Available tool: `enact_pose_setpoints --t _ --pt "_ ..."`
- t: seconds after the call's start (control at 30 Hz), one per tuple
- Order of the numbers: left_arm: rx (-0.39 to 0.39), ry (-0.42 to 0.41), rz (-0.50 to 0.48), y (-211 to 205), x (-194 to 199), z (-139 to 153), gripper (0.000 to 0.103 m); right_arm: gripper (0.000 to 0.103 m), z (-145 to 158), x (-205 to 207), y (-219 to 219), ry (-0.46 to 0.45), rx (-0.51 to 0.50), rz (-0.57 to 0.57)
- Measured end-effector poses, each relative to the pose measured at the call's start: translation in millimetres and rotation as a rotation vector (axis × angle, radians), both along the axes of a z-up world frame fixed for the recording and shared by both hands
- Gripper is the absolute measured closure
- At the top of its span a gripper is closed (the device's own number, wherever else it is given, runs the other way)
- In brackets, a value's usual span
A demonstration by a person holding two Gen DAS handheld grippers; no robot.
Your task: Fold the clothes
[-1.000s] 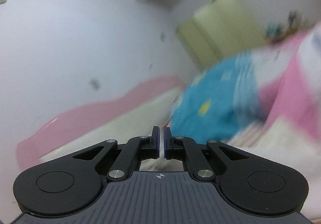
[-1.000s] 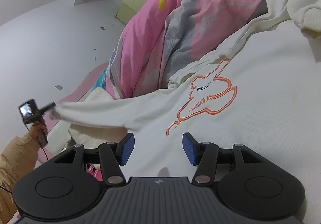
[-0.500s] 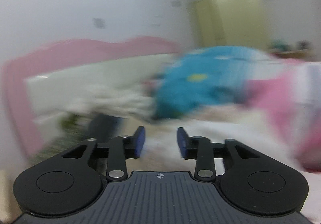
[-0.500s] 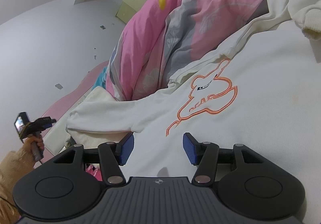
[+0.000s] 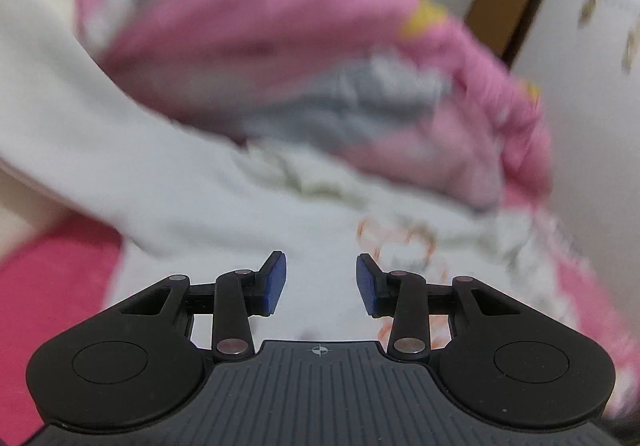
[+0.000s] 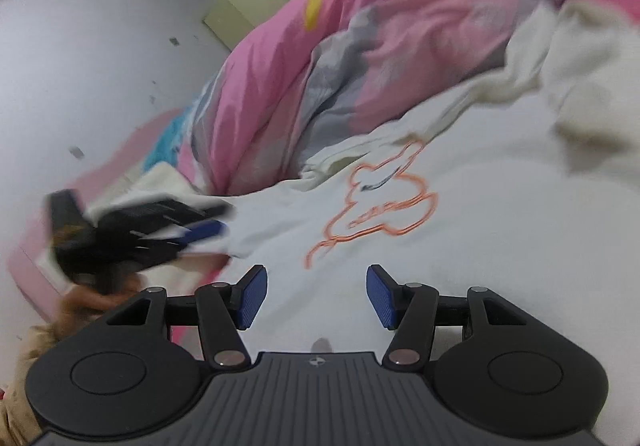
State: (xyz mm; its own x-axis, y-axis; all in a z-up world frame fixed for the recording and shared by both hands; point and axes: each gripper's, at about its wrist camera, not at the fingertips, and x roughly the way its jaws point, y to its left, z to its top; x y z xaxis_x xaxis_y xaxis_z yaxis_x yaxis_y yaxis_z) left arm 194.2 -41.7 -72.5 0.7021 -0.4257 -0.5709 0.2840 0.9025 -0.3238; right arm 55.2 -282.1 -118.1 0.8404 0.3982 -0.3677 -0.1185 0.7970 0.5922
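Note:
A white sweatshirt (image 6: 480, 246) with an orange bear outline (image 6: 384, 198) lies spread on the bed. My right gripper (image 6: 316, 294) hovers open over its lower front, with nothing between the blue pads. In the right wrist view my left gripper (image 6: 204, 230) is a dark blur at the left, held by a hand (image 6: 92, 298) beside the sleeve (image 6: 256, 214). The blurred left wrist view shows my left gripper (image 5: 320, 278) open and empty just above the white sweatshirt (image 5: 200, 198), with the sleeve (image 5: 72, 106) running up to the left.
A bunched pink and grey duvet (image 6: 304, 58) lies along the far side of the shirt, also in the left wrist view as the duvet (image 5: 280, 26). A pale cabinet (image 6: 260, 2) and pink headboard (image 6: 120, 162) stand by the white wall. Magenta sheet (image 5: 48, 306) shows at lower left.
My left gripper, shut on the stretched sleeve a second ago, let it go, opened, and swung in low over the shirt. The sleeve now lies on the bed. My right gripper stayed open.

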Motion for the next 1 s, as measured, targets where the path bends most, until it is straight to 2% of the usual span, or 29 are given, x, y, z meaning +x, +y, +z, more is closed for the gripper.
enact_pose_setpoints --t 0.07,0.17,0.4,0.5,0.6,0.67,0.7,0.73,0.8,0.87,0.93,1.0 --pt "0.05 0.013 -0.022 -13.2 4.4 -22.9 0.065 0.045 13.1 -9.5 -8.8 0.012 -0.093 -0.05" --pt "0.078 -0.017 -0.045 -12.7 7.9 -37.1 0.065 0.045 19.7 -4.6 -19.7 0.043 -0.243 -0.119" --pt "0.046 -0.014 -0.057 -6.7 19.1 -40.5 0.063 0.043 34.9 7.1 -45.2 0.114 -0.594 -0.281" --pt "0.055 -0.024 -0.071 -9.2 18.5 -42.5 0.058 0.038 30.1 11.3 -42.6 0.131 -0.691 -0.276" --pt "0.071 -0.035 -0.081 -12.0 16.4 -43.3 0.055 0.037 17.3 20.9 -38.6 0.159 -0.771 -0.253" --pt "0.073 -0.038 -0.083 -12.3 15.7 -43.6 0.054 0.045 7.8 30.6 -43.3 0.187 -0.776 -0.244" --pt "0.075 -0.04 -0.084 -12.5 15.4 -43.7 0.054 0.06 6.4 33.9 -48.3 0.196 -0.747 -0.245" --pt "0.075 -0.04 -0.085 -12.5 15.3 -43.9 0.054 0.068 7.3 34.6 -56.6 0.197 -0.689 -0.252" --pt "0.071 -0.039 -0.085 -11.9 15.7 -44.3 0.053 0.075 15.0 32.2 -74.3 0.175 -0.555 -0.282" --pt "0.072 -0.04 -0.085 -12.6 15.1 -44.5 0.053 0.084 23.2 29.2 -90.1 0.148 -0.463 -0.314" --pt "0.073 -0.042 -0.086 -12.5 14.8 -44.8 0.053 0.096 28.2 29.0 -102.7 0.14 -0.427 -0.342" --pt "0.071 -0.042 -0.085 -11.8 15.1 -45.1 0.053 0.099 32.6 30.4 -114.9 0.137 -0.404 -0.367"
